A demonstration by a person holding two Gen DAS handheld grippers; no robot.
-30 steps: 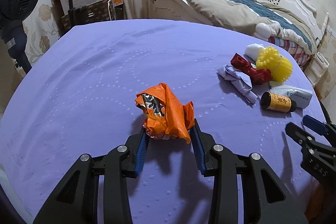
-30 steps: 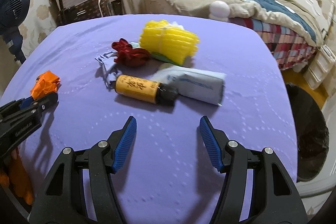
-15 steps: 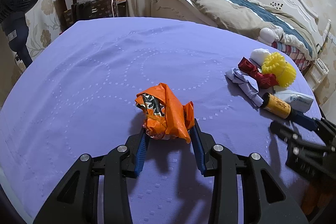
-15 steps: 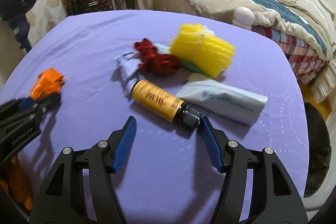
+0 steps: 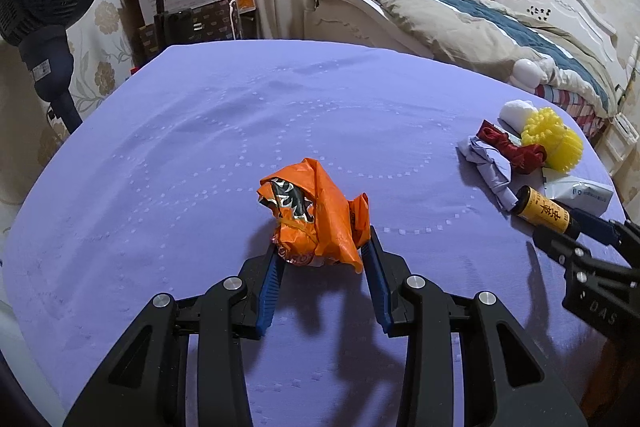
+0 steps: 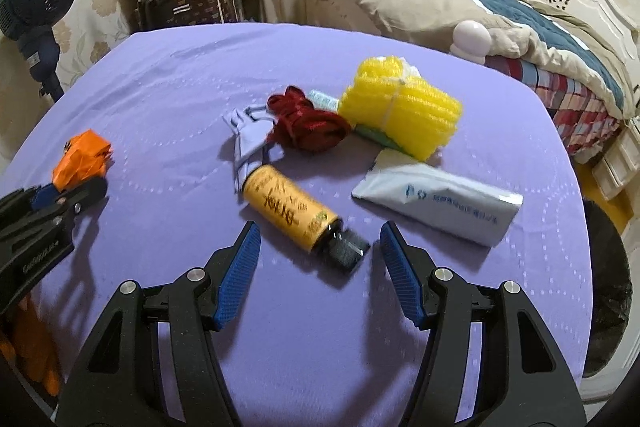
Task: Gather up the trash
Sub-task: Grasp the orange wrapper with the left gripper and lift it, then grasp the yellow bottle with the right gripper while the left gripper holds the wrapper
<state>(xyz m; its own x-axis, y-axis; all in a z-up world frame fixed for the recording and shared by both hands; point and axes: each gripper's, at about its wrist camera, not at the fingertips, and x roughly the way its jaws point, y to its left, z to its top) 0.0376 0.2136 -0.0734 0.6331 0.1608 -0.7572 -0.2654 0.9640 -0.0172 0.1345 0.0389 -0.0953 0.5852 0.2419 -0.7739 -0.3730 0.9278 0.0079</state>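
The left tongs reach forward low over the purple-clothed bench, their blue-padded fingers narrowed onto a crumpled orange plastic wrapper; both pads press against its lower sides, so the wrapper is gripped between them, at the middle of the bench.

The right tongs lie low on the right side of the bench, pointing toward a cluster of litter, and stand wide apart with nothing held. A yellow-labelled cylindrical bottle with a black cap lies on its side; its capped end sits in the gap between the two blue fingertips, touching neither, while the body angles away to the left.

Beyond the bottle, the right wrist view shows a folded pale-purple cloth scrap, a bundle of dark red ribbon, a yellow bubble-textured foam roll and a flat grey-white plastic pouch just right of the tongs. This view also shows the left tongs at its left edge, shut on the orange wrapper, and a dark bin-like shape off the bench's right edge.

The left wrist view shows the wrapper's silver-and-black inner print and a white wad behind the foam roll; the right tongs appear at its right margin.
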